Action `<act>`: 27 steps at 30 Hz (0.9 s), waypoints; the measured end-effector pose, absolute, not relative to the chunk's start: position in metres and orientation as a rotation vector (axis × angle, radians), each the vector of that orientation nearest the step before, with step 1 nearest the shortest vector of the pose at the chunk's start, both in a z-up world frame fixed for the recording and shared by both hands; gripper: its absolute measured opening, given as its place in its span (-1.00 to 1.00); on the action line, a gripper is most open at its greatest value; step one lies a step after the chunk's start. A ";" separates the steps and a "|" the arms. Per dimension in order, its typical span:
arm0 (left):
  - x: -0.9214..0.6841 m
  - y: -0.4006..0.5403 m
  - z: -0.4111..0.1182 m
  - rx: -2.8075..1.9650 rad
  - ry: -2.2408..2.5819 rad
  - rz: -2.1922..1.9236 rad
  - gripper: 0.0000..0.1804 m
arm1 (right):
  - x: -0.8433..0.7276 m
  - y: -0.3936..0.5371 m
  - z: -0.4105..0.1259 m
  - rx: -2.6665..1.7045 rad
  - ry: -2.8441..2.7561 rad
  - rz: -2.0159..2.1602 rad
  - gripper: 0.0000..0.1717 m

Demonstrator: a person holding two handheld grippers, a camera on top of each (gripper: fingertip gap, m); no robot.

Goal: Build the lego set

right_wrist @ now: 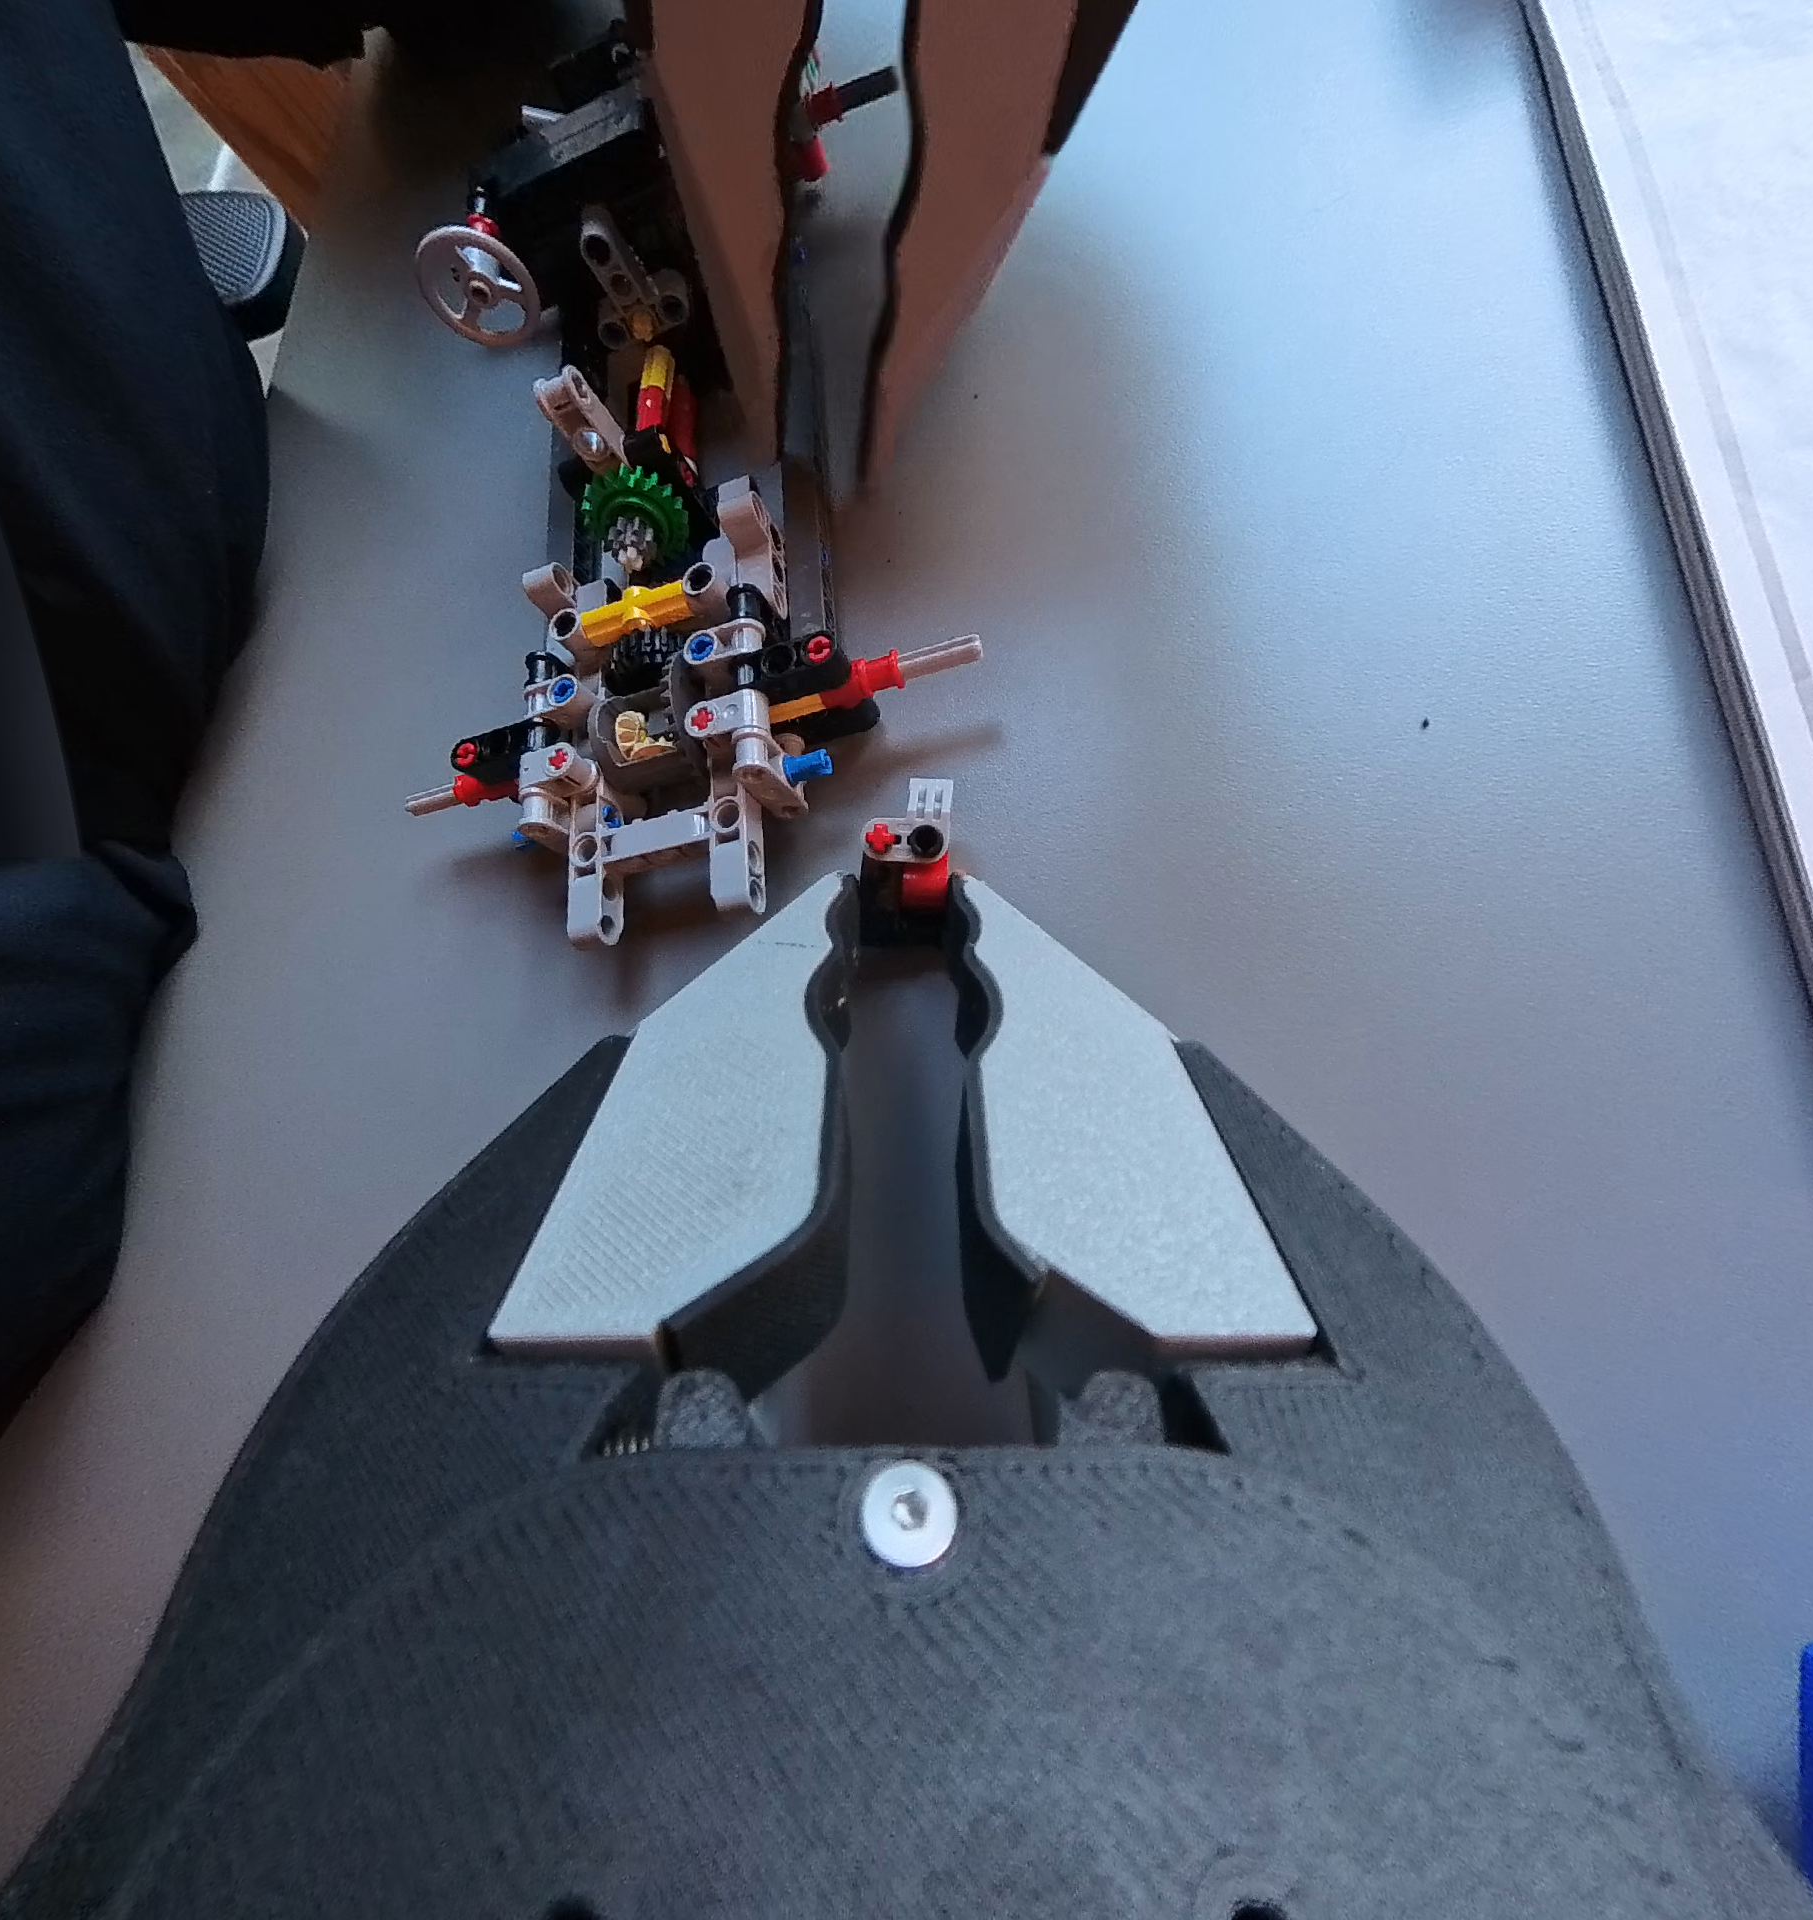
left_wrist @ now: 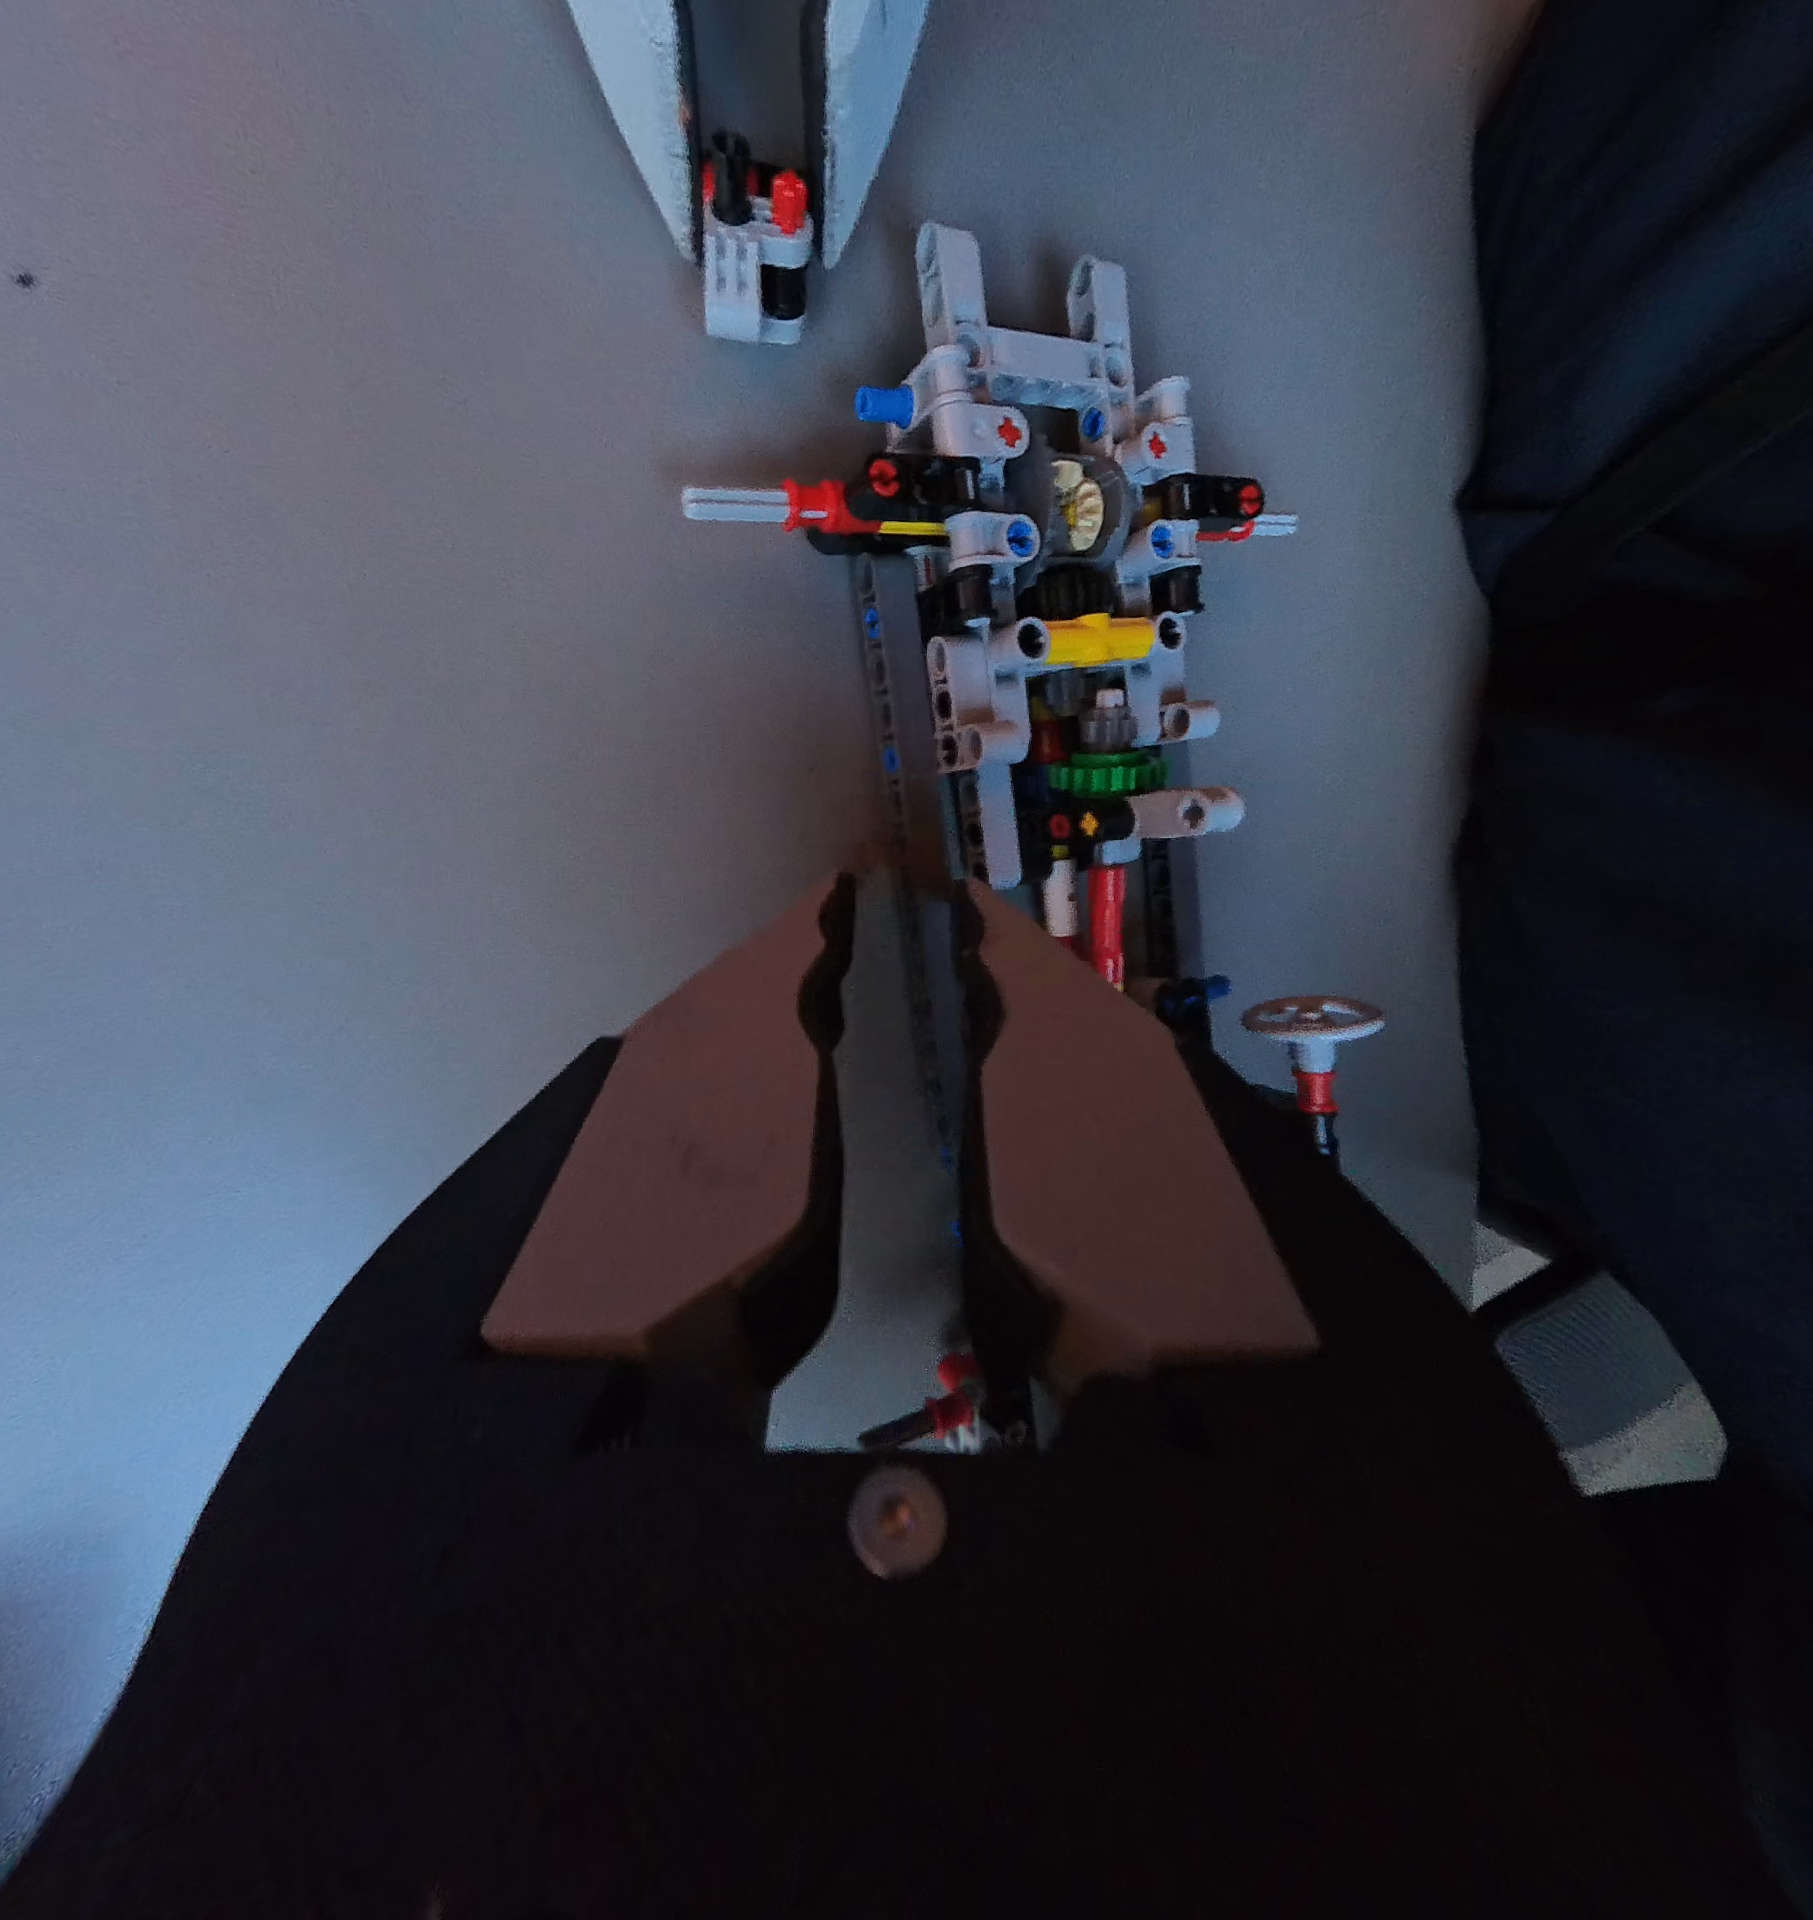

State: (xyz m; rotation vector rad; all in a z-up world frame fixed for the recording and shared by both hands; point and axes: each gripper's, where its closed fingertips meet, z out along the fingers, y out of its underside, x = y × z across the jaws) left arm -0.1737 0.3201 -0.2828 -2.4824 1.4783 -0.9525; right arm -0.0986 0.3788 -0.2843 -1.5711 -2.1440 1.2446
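Left tool (left_wrist: 907,894) is clamped on the dark grey side beam (left_wrist: 886,665) of the brick-built chassis (right_wrist: 663,665), pinning it flat on the grey tabletop (right_wrist: 1297,727). Right tool (right_wrist: 904,894), just off the chassis's forked end, grips a small grey-red-black connector piece (right_wrist: 907,862), apart from the chassis, not yet attached. Grey steering wheel (right_wrist: 474,281) stands beside the chassis's far end.

Left wrist view is dim, bluish, soft and noisy, esp. near the edges; the dark gripper body is nearly featureless. Right wrist view is brighter and sharper, w/ daylight from the right; the brick model (right_wrist: 663,665) casts soft shadows. Strong fisheye bending in both.
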 end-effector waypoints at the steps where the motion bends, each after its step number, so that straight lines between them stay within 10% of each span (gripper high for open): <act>1: -0.175 0.322 -0.282 -2.487 1.462 -0.950 -0.81 | -0.099 0.379 -0.284 -1.572 -2.144 1.246 -0.85; 27: -0.170 0.318 -0.284 -2.498 1.454 -1.017 -0.89 | -0.098 0.379 -0.284 -1.572 -2.144 1.247 -0.85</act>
